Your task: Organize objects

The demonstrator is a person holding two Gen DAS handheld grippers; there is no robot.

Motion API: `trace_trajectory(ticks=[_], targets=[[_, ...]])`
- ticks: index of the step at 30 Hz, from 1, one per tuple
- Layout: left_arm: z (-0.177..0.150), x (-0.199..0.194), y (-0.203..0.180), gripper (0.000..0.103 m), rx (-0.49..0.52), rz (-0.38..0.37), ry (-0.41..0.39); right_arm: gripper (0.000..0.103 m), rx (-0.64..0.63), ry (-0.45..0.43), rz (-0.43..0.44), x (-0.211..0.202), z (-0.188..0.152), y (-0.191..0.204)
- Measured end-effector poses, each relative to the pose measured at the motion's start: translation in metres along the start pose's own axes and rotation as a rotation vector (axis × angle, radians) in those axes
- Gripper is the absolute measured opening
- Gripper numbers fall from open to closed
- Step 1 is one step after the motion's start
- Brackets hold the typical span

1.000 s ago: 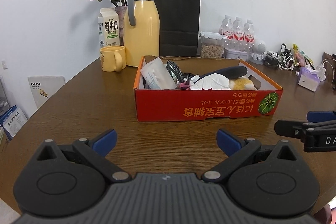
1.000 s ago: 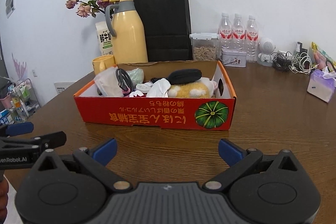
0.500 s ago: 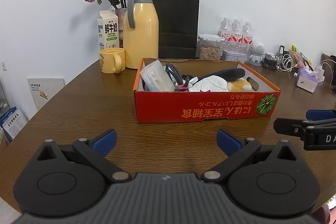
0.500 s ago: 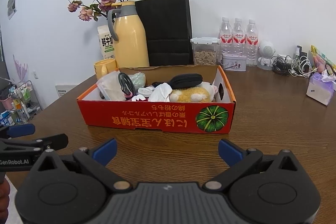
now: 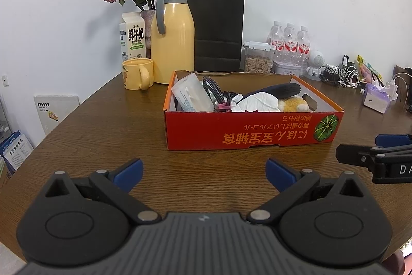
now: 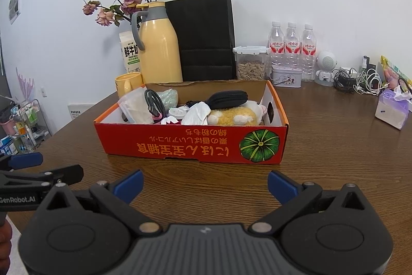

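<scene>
The left claw [image 5: 203, 169] is seen at the bottom centre of the left wrist view, released, its blue-tipped fingers [image 5: 128, 170] spread wide with nothing between them. The right claw [image 6: 204, 182] is found in the same condition at the bottom of the right wrist view: spread and empty. Both are held low over the bare desk [image 5: 103, 135], short of the red box [image 5: 253, 132], with neither touching it.

The box is set in the middle of each frame. Loose articles are piled inside it: a clear packet [image 5: 191, 96] and a coil of cable [image 5: 212, 89] towards the left, a crumpled white cloth [image 5: 258, 102] in the centre, a black pouch [image 6: 228, 98] lying across a yellow plush toy [image 6: 234, 116] towards the right. Along the upper part of the frame a yellow mug [image 5: 136, 74], a yellow flask [image 5: 172, 43], a milk carton [image 5: 132, 39] and a black paper bag [image 5: 219, 27] are noted upright behind the box.

The scene would suit either articles already gathered into the box or a box awaiting sorting; this cannot be settled.

Risks noted: the contents overlap, so a grip on one piece may drag a neighbour, the cable most likely. The cardboard box is judged light and may slide or tip if a wall is caught by a finger. The mug and flask stand close behind and could be knocked by a long reach. The claws are held side by side and may collide.
</scene>
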State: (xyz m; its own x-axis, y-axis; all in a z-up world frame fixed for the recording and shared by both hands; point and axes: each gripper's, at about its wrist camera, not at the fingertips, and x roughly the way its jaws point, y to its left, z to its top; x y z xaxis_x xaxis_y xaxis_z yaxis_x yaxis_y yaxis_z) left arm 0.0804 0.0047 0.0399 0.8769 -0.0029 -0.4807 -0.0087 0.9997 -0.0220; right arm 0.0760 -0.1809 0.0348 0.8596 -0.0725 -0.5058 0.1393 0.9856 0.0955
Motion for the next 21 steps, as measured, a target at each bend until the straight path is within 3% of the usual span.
trace_trajectory(ticks=[21], targets=[[-0.0036, 0.0007, -0.0016, 0.103, 0.005, 0.006, 0.018, 0.103, 0.000, 0.003, 0.001, 0.0005, -0.0018, -0.0005]])
